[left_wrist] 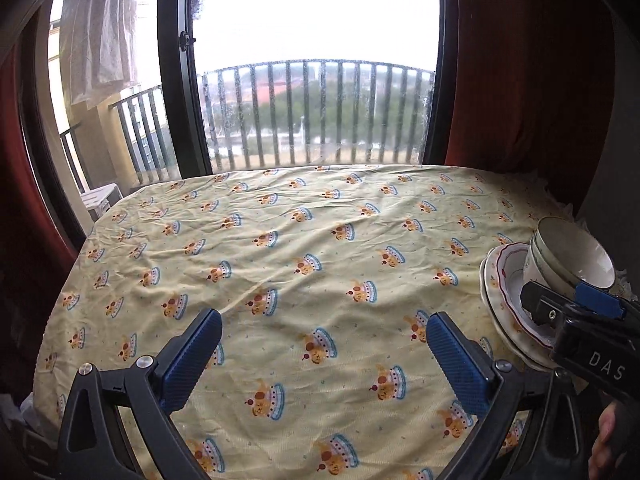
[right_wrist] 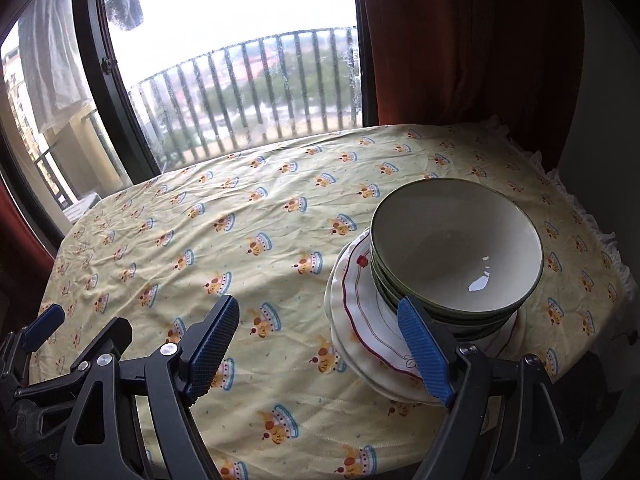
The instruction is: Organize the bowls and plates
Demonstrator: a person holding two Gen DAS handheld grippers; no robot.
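A tall window [left_wrist: 316,68] with a balcony railing fills the far wall, with a dark red curtain [right_wrist: 460,40] at its right. In front of it stands a table under a wrinkled yellow tablecloth [left_wrist: 280,248] printed with small crowns.

Everything to be organized sits in one pile at the right side of the table: a stack of plates [right_wrist: 368,332], the top one scalloped with a red line round its rim, and on it a nest of green-rimmed bowls [right_wrist: 456,248], open side up.

The left gripper [left_wrist: 324,340] hangs over bare cloth, jaws spread wide with nothing between them. The right gripper [right_wrist: 324,340] is just near-left of the pile, jaws apart and empty; its right finger overlaps the plate edge in view, though I cannot tell if it touches.

The pile looks like glazed ceramic: stiff, heavy together, slippery and breakable. The bowls would likely slide if the plates tip. A rim pinch on the top bowl seems safest.
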